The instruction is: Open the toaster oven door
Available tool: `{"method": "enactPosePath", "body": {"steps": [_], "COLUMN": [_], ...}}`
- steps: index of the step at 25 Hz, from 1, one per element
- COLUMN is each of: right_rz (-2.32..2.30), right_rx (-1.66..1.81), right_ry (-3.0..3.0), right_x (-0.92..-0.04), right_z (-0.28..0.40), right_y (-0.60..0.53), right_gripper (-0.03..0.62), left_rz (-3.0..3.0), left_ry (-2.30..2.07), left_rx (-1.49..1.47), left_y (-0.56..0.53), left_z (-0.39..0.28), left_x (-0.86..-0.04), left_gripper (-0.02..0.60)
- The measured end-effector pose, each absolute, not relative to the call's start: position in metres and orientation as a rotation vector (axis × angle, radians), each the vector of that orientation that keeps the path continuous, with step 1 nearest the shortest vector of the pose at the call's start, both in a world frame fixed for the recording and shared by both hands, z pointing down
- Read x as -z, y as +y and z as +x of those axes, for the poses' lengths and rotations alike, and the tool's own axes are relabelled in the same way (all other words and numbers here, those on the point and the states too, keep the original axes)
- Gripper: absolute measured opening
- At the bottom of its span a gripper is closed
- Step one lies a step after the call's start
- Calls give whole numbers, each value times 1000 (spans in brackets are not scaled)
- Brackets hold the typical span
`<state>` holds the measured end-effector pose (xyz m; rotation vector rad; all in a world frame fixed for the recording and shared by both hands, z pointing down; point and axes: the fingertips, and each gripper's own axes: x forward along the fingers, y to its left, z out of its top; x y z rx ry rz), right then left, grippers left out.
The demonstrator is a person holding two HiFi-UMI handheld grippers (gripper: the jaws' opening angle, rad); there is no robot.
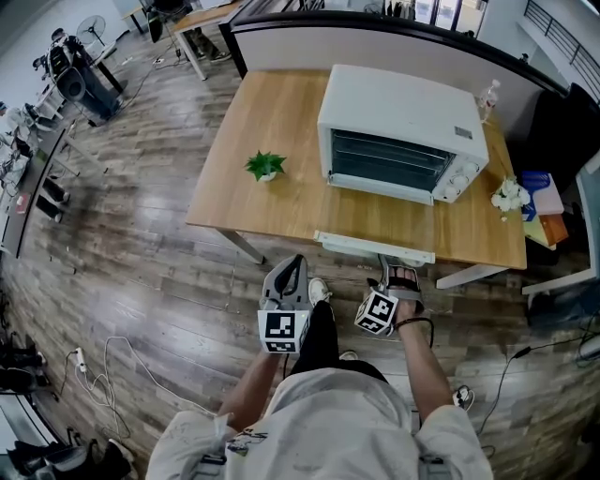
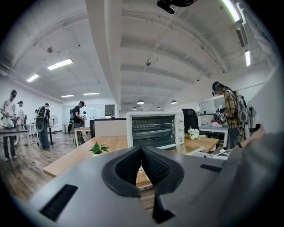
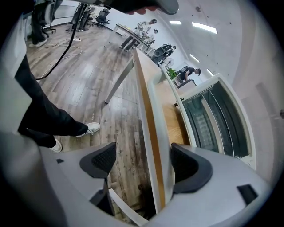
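A white toaster oven (image 1: pixel 403 131) stands on the wooden table (image 1: pixel 281 211). Its glass door (image 1: pixel 375 225) lies folded down flat, and the door's white handle bar (image 1: pixel 375 247) reaches the table's front edge. Wire racks show inside the oven (image 3: pixel 217 119). My right gripper (image 1: pixel 398 272) is open just in front of that bar. In the right gripper view the handle bar (image 3: pixel 157 133) runs between the two pads of the right gripper (image 3: pixel 144 162), close against one pad and apart from the other. My left gripper (image 1: pixel 292 264) hangs shut in front of the table, left gripper (image 2: pixel 141 153) holding nothing.
A small potted plant (image 1: pixel 265 166) sits left of the oven. White flowers (image 1: pixel 511 195) and a bottle (image 1: pixel 487 97) are at the table's right end. A dark partition (image 1: pixel 375 28) backs the table. Cables (image 1: pixel 122 366) lie on the floor. People (image 2: pixel 228 111) stand further off.
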<state>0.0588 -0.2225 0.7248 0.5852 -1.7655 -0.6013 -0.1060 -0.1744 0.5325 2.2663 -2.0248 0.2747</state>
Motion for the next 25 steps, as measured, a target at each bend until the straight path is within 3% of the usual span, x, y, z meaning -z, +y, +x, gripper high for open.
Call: {"method": "enactPosePath", "body": {"steps": [25], "right_rz": [530], "right_rx": [406], "right_ry": [-1717], "right_x": [-808], "right_z": [72], "right_y": [-197], "right_gripper": [399], "left_rz": [2260], "left_ry": [-1980], "left_rx": [-343], "left_y": [-176], "left_z": [-104], "left_x": [-552], "left_gripper": [14]}}
